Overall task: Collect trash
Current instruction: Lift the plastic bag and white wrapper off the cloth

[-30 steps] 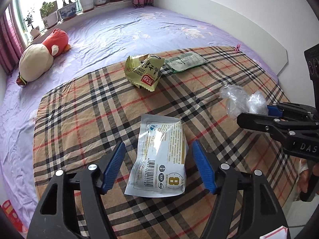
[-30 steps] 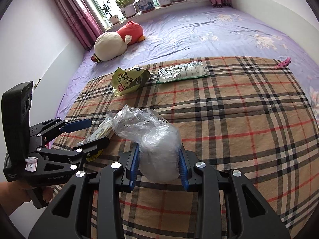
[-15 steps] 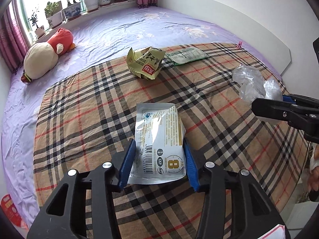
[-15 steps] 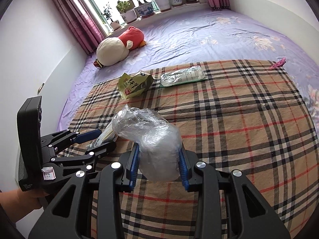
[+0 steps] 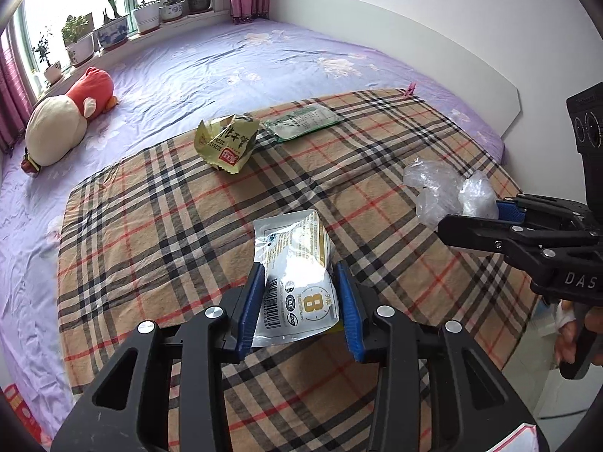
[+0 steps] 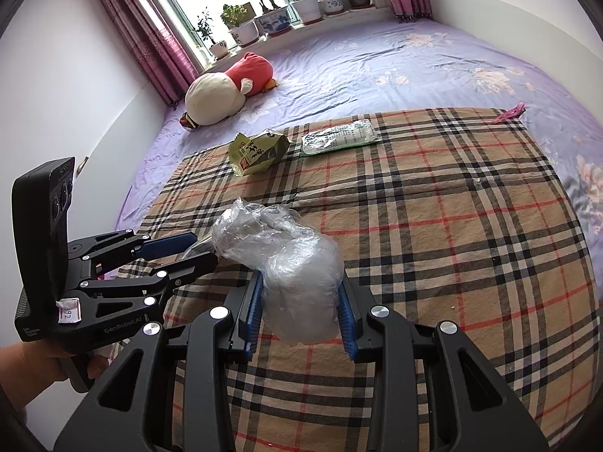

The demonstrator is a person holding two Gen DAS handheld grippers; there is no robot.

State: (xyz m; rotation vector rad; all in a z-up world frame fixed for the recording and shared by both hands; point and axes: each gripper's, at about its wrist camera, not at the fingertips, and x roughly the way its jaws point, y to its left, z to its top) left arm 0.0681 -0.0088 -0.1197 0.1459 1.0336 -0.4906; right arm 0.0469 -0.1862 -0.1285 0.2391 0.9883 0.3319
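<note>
the left gripper [image 5: 299, 303] is clamped on the silver snack packet [image 5: 296, 263], lifted above the plaid blanket [image 5: 150, 218] so it can be carried off. the right gripper [image 6: 299, 307] squeezes the crumpled clear plastic bag [image 6: 286, 256] just right of the packet, bunched to keep it from slipping. beyond the packet, at the blanket's far edge, lie a yellow-green wrapper [image 5: 228, 143] and a flat green pouch [image 5: 303, 122], uncollected.
</note>
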